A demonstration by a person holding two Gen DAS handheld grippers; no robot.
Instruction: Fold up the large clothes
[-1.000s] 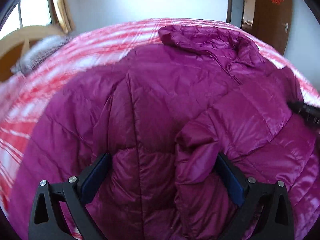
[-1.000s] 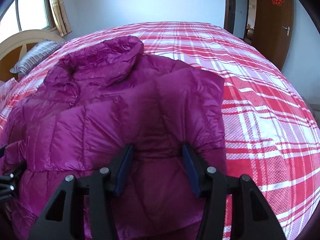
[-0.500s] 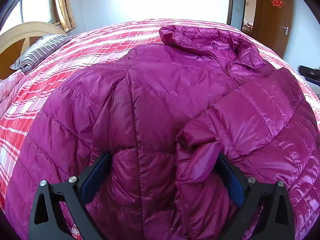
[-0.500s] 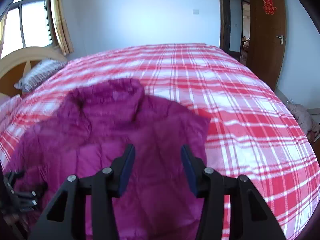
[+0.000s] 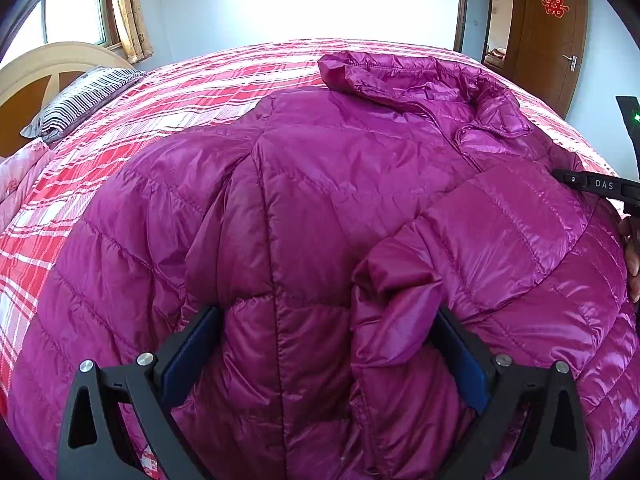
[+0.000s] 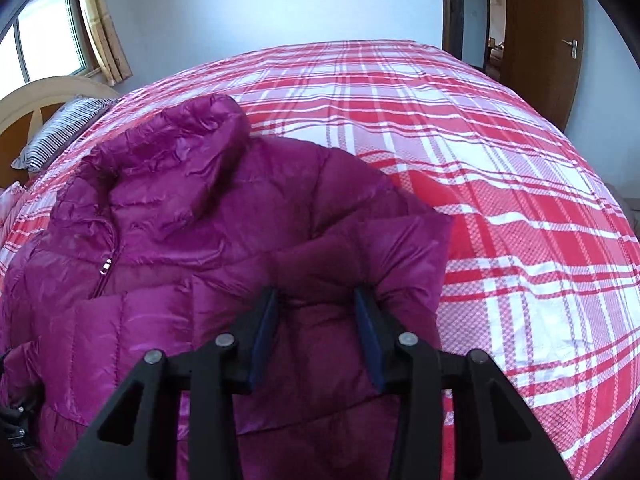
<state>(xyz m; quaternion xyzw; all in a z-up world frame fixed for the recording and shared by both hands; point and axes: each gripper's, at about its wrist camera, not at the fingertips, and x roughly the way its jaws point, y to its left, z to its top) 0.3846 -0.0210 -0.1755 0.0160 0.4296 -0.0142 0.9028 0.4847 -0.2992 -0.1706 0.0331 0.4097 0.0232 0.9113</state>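
Garment: a magenta quilted puffer jacket (image 5: 340,200) lies front up on a bed (image 6: 460,128) with a red and white plaid sheet, filling the centre and lower half of my left view and the left half of my right view.
Collar: bunched at the upper right of the left view, with the zip running down from it (image 5: 420,76).
Sleeve: one sleeve (image 5: 480,240) lies folded across the chest, its cuff ending low in the centre of the left view.
My left jaws: my left gripper (image 5: 324,356) stands wide apart, straddling a thick hump of jacket and the sleeve cuff; the fabric swells against both pads, but whether I truly grip it I cannot tell.
My right jaws: my right gripper (image 6: 316,332) is closing, set about halfway, with a raised ridge of the jacket's shoulder edge between the pads at lower centre; they have not clearly pinched it yet.
Step in hand, as I judge it: taking hold of the right side so I can fold it inward over the body.
Doing it well: I should bite all the layers of the slippery shell, not just the top skin, then lift little and carry the edge across evenly with the left.
Risk: puffy down springs back, so a shallow pinch may slip.
Surroundings: a striped pillow (image 5: 76,100) at the upper left, a brown door (image 6: 540,40) at the upper right.
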